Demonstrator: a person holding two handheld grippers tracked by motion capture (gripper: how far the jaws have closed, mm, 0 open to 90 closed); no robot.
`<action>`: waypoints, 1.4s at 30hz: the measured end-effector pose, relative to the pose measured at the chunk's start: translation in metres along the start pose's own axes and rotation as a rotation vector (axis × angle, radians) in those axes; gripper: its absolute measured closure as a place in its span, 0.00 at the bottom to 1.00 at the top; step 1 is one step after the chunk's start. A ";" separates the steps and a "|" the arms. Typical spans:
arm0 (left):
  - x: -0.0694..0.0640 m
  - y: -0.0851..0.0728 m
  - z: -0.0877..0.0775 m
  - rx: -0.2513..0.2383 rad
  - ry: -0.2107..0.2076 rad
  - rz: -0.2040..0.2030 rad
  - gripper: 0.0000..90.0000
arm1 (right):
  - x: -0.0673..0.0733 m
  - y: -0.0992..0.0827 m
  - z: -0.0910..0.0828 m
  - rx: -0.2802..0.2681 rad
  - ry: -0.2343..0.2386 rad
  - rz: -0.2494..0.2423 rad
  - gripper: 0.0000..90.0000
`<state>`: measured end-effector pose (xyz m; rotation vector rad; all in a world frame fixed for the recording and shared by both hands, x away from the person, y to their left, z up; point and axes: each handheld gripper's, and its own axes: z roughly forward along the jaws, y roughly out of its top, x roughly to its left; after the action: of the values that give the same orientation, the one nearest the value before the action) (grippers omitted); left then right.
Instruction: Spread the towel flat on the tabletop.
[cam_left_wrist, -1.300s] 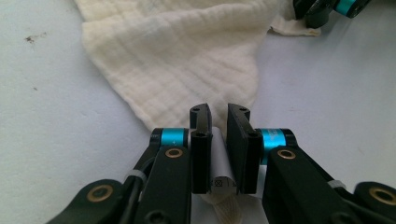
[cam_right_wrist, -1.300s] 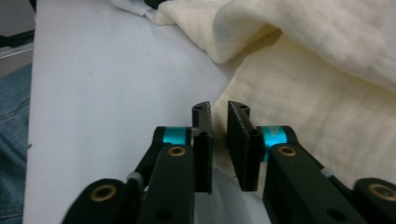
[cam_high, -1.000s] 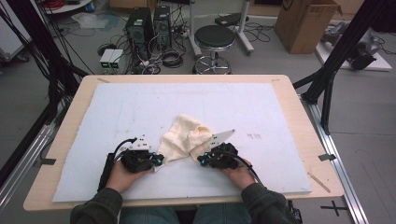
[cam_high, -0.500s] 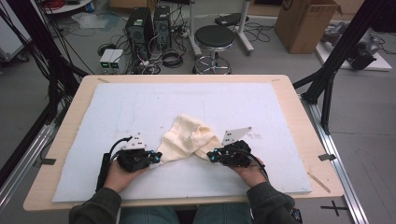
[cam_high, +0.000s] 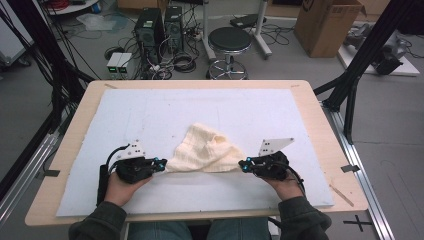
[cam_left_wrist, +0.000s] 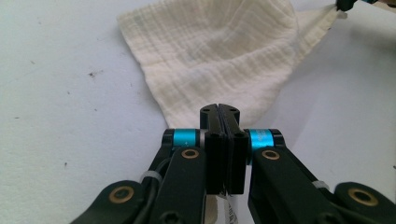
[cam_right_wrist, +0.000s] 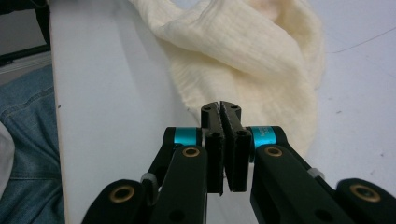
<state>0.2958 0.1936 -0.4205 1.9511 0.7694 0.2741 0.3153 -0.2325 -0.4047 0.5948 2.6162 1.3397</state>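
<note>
White padded table mat: crumpled cream gauze cloth lying near its front edge. You're pinching opposite corners, left gripper and right gripper both clamped on fabric. Light, limp, probably slippery; grip the hems.

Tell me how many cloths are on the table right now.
1. A single cream cloth lies bunched on the white mat near the front edge, stretched between the left gripper and the right gripper, each clamped on a corner.
</note>
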 end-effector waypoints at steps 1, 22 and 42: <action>0.000 0.000 -0.001 0.000 0.000 0.001 0.98 | 0.000 -0.001 -0.002 -0.001 -0.004 0.002 0.98; -0.037 -0.014 -0.017 0.057 -0.013 0.062 0.99 | 0.019 -0.031 -0.027 0.032 0.033 0.001 0.98; -0.049 -0.016 -0.027 0.048 -0.080 0.066 0.68 | 0.030 -0.032 -0.026 0.007 0.090 0.014 0.73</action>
<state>0.2384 0.1882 -0.4142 2.0227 0.6661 0.2171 0.2713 -0.2559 -0.4134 0.5680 2.6938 1.3932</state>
